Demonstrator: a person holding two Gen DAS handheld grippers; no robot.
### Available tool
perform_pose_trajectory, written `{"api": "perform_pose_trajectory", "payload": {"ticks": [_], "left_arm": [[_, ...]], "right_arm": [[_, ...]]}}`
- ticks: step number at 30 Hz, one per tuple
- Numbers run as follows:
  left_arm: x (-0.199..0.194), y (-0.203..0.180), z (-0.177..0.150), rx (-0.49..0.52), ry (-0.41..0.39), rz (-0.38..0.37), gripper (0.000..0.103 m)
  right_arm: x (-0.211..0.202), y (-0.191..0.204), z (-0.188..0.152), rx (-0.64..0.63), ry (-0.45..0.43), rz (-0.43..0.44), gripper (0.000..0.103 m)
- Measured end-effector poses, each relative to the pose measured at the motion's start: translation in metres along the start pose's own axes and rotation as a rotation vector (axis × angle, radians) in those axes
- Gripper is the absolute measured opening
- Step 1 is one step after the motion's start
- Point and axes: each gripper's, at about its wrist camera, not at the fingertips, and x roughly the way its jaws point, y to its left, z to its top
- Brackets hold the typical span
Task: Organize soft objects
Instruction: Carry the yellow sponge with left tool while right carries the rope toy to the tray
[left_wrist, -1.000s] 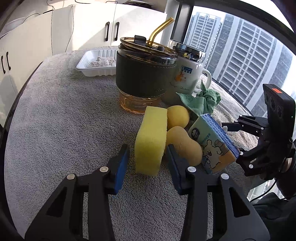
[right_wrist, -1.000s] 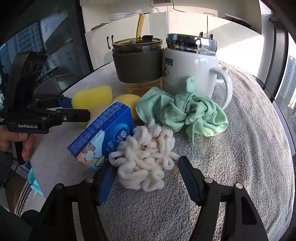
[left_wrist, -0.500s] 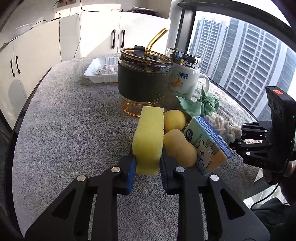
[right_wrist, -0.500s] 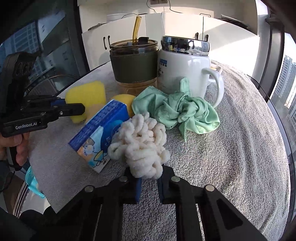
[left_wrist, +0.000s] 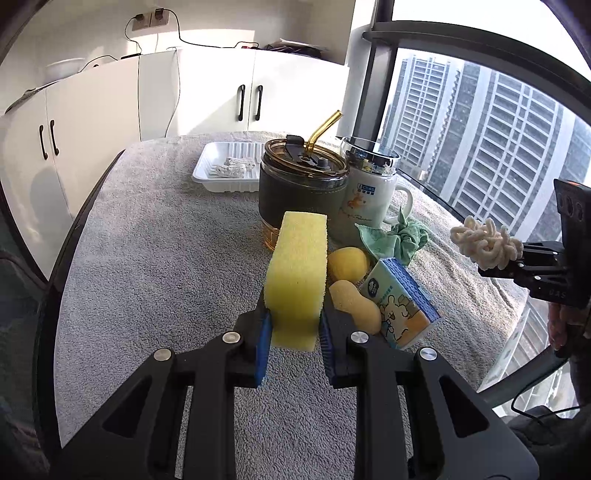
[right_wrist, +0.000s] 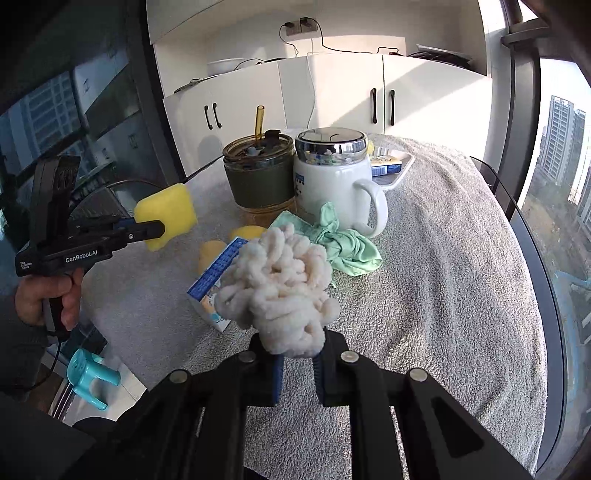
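My left gripper (left_wrist: 294, 341) is shut on a yellow sponge block (left_wrist: 300, 277), which stands on edge, lifted off the grey towel (left_wrist: 155, 258). In the right wrist view that sponge block (right_wrist: 168, 212) hangs in the left gripper (right_wrist: 155, 230) at the left. A white chenille scrunchie (right_wrist: 280, 291) is squeezed in my right gripper (right_wrist: 297, 360), clear above the towel. The same scrunchie (left_wrist: 484, 243) shows at the right of the left wrist view. On the towel lie a peanut-shaped yellow sponge (left_wrist: 354, 306), a round yellow sponge (left_wrist: 349, 264), a tissue pack (left_wrist: 400, 302) and a green cloth (right_wrist: 340, 243).
A glass tumbler (left_wrist: 303, 188) with a dark sleeve and straw and a white lidded mug (left_wrist: 369, 195) stand behind the pile. A white tray (left_wrist: 225, 171) sits at the far side. White cabinets stand beyond; a window lies along the right edge. A person's hand (right_wrist: 48, 295) holds the left gripper.
Both grippers went from open to shut, the left on the yellow sponge block, the right on the white scrunchie. Both have since risen, lifting their objects off the towel.
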Motion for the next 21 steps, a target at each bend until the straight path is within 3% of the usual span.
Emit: {"api": "perform_pose_trajectory", "payload": {"ticks": [10, 21], "left_arm": [[-0.012, 0.014, 0.024, 0.011, -0.033, 0.038, 0.021], [0.014, 0.064, 0.094, 0.026, -0.027, 0.068, 0.021]], "right_arm": [[-0.014, -0.038, 0.021, 0.018, -0.014, -0.06, 0.014], [0.013, -0.105, 0.097, -0.012, -0.008, -0.092, 0.014]]}}
